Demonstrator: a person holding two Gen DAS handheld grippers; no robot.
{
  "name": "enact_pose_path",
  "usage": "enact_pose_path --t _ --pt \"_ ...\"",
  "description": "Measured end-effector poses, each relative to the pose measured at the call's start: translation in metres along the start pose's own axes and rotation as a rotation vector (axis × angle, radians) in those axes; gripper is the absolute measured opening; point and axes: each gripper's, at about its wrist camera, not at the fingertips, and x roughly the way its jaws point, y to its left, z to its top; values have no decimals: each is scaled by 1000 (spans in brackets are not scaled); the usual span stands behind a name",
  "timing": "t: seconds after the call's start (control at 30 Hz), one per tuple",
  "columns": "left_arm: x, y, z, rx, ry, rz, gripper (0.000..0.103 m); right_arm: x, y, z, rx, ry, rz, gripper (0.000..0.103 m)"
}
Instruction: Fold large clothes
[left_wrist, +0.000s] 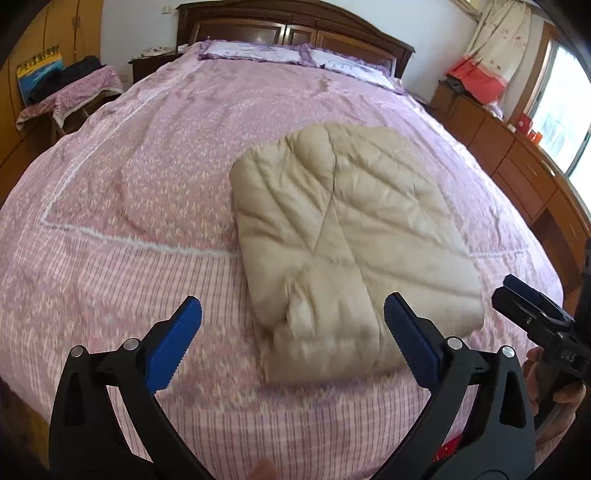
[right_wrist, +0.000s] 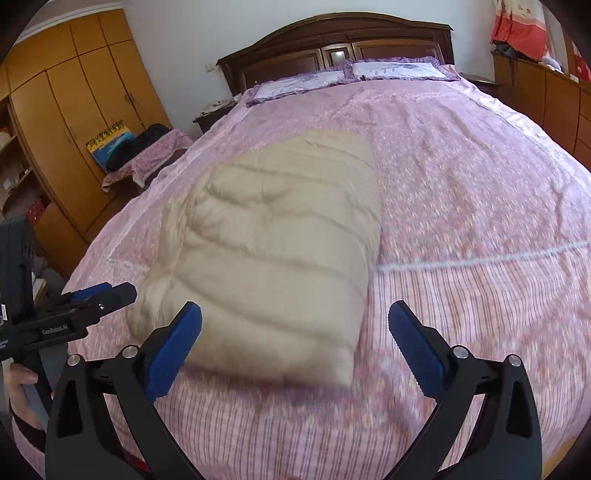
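A beige quilted padded garment lies folded into a thick rectangle on the pink bedspread; it also shows in the right wrist view. My left gripper is open and empty, above the bed just short of the bundle's near left corner. My right gripper is open and empty, held above the bundle's near right corner. The right gripper's tip shows at the right edge of the left wrist view. The left gripper's tip shows at the left of the right wrist view.
The bedspread covers a wide bed with a dark wooden headboard and purple-trimmed pillows. A chair with dark clothes stands left of the bed, by wooden wardrobes. A low wooden cabinet runs along the right under a window.
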Motion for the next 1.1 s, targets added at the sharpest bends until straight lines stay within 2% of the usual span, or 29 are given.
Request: enact_pose_path --t 0.17,0.33,0.53,0.8,1.1 --pt "-5 -7 -22 9 7 28 98 -4 -5 -23 24 1 -62 97" --pt "0 -12 -45 23 33 78 98 4 -12 -47 38 47 -126 97" --pt "14 -17 -63 34 84 127 98 13 -14 -64 30 74 -166 97" --pt "11 -34 -73 63 69 159 98 15 -16 -69 34 86 -169 97" --pt "-2 -44 -75 67 34 151 98 7 -10 -73 33 88 -162 97"
